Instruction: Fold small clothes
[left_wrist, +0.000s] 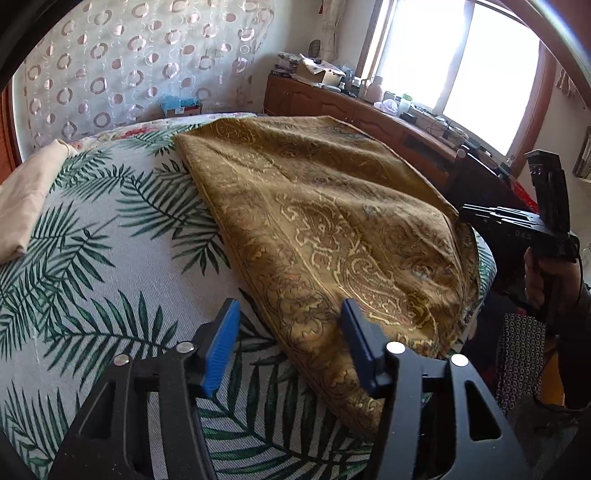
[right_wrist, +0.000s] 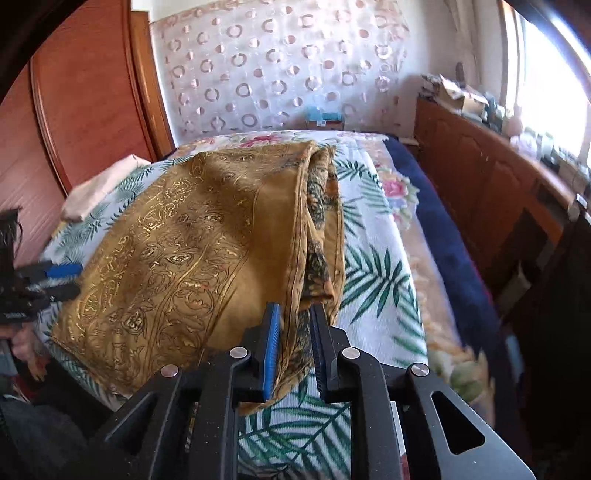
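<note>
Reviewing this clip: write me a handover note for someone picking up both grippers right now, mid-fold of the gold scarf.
Left gripper: jaws open, nothing between them, at the near left edge of the gold paisley scarf.
Right gripper: jaws narrow, with the scarf's folded right edge between them; whether they pinch it I cannot tell.
Scarf lies on the palm-leaf bedcover, already doubled over at least once. A folded beige cloth lies at the far left.
Left: take the left edge, fold again, smooth, set aside.
</note>
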